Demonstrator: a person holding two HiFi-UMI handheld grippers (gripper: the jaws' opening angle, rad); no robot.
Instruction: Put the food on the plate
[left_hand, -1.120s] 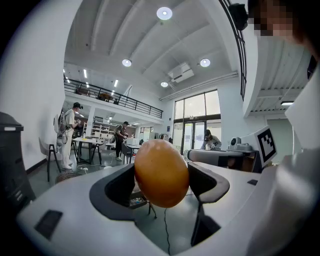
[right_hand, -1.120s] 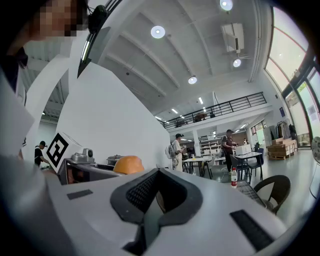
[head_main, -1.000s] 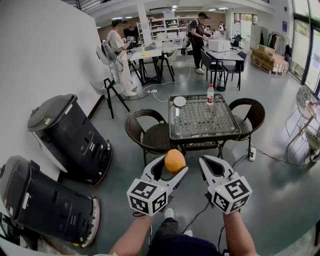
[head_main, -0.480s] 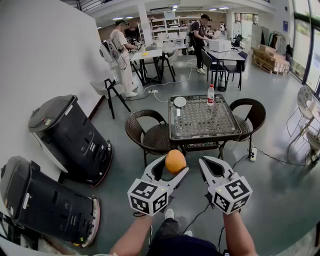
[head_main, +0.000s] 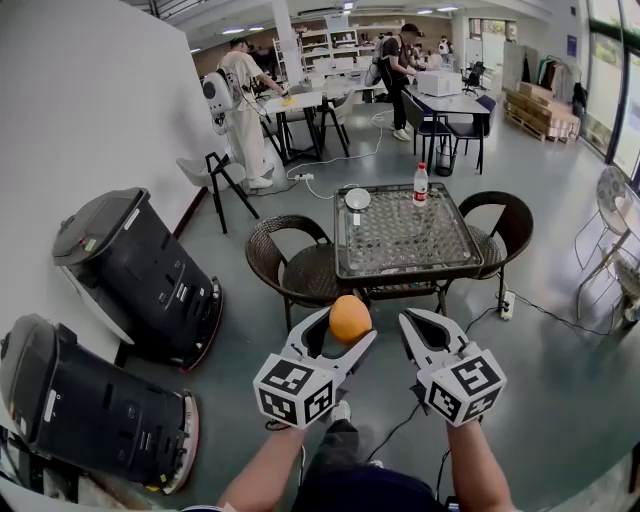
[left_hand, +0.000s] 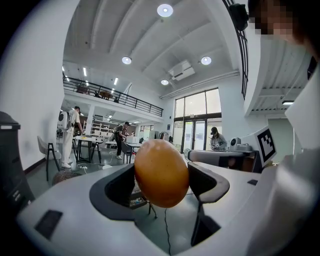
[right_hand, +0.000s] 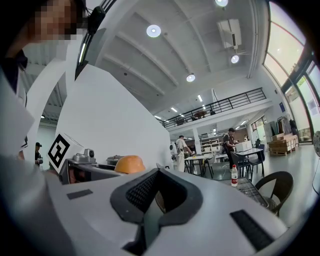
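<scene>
An orange (head_main: 350, 318) sits between the jaws of my left gripper (head_main: 343, 336), which is shut on it and held in the air above the floor. In the left gripper view the orange (left_hand: 161, 172) fills the gap between the two pads. My right gripper (head_main: 428, 335) hangs beside it, shut with nothing in it; in its own view the right gripper (right_hand: 157, 172) has its tips meeting, and the orange (right_hand: 129, 163) shows to the left. A small white plate (head_main: 357, 199) lies at the far left corner of a glass-topped table (head_main: 400, 245) ahead, well beyond both grippers.
A water bottle (head_main: 421, 186) stands on the table's far edge. Wicker chairs flank the table at left (head_main: 290, 268) and right (head_main: 506, 226). Two black machines (head_main: 130, 270) (head_main: 85, 400) lean by the white wall. Cables run across the floor. People stand at desks far behind.
The head view has shifted slightly and the people at the back have moved. Both grippers keep their pose, the left one still holding the orange.
</scene>
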